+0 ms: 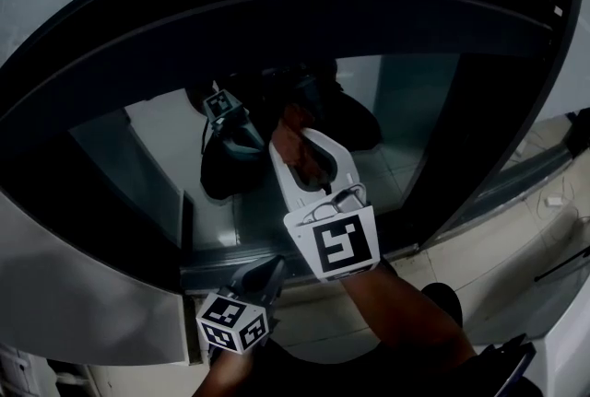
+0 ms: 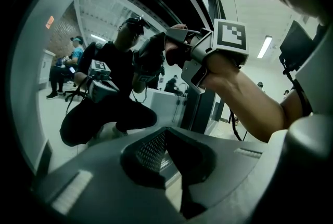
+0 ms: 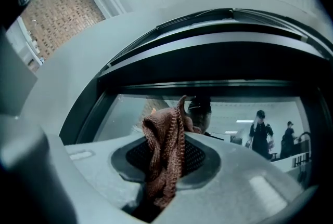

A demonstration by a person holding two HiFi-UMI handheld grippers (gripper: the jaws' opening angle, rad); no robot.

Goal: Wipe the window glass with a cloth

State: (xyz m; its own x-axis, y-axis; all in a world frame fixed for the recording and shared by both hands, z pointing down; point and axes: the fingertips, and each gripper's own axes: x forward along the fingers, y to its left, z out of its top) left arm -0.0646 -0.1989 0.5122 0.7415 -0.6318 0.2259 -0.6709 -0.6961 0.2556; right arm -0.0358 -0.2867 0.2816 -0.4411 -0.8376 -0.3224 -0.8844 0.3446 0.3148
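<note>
The fingers (image 3: 88, 166) of the right gripper (image 1: 301, 156) are squeezed tight on the brown cloth (image 3: 164, 150). The cloth is held right up at the window glass (image 1: 406, 110). The left gripper (image 1: 267, 274) is low down by the bottom of the window frame (image 1: 217, 268), with its fingers pushed together and nothing between them.

The left tool (image 2: 165, 134) occupies the lower foreground, its jaws closed together with nothing between them. Above it, the right tool (image 2: 174, 46), carried on a bare forearm (image 2: 244, 98), is held up at the window glass (image 2: 57, 30). The glass reflects a crouching person (image 2: 112, 108).
</note>
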